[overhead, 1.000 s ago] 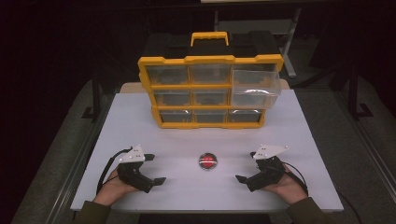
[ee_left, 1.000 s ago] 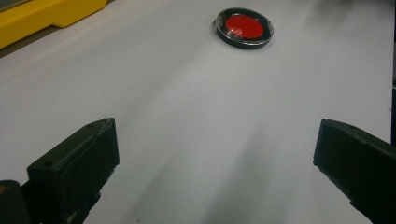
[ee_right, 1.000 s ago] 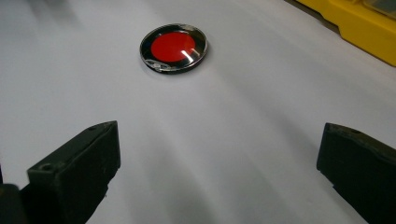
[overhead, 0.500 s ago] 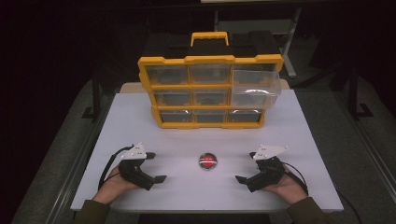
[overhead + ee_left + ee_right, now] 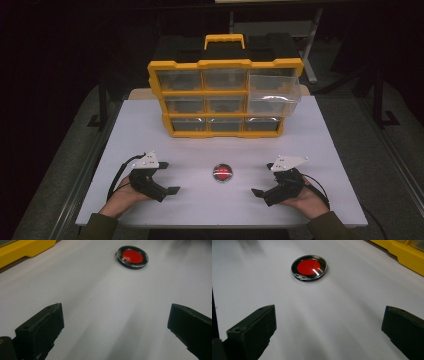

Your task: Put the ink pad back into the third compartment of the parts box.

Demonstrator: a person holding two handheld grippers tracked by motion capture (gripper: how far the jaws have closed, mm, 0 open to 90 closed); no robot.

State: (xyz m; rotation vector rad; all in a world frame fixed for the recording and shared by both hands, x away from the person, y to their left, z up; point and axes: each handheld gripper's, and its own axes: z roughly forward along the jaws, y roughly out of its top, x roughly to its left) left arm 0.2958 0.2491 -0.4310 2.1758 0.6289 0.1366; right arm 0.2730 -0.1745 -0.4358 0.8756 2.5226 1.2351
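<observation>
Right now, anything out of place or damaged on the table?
Yes: the top-right drawer of the yellow organizer is pulled out while the rest sit flush. The round red disc has a chipped-looking rim at its lower left edge.

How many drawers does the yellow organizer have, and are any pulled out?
9, in three rows of three on the organizer. Eight sit flush; the top-right drawer is pulled out toward the table. Contents cannot be made out.
</observation>
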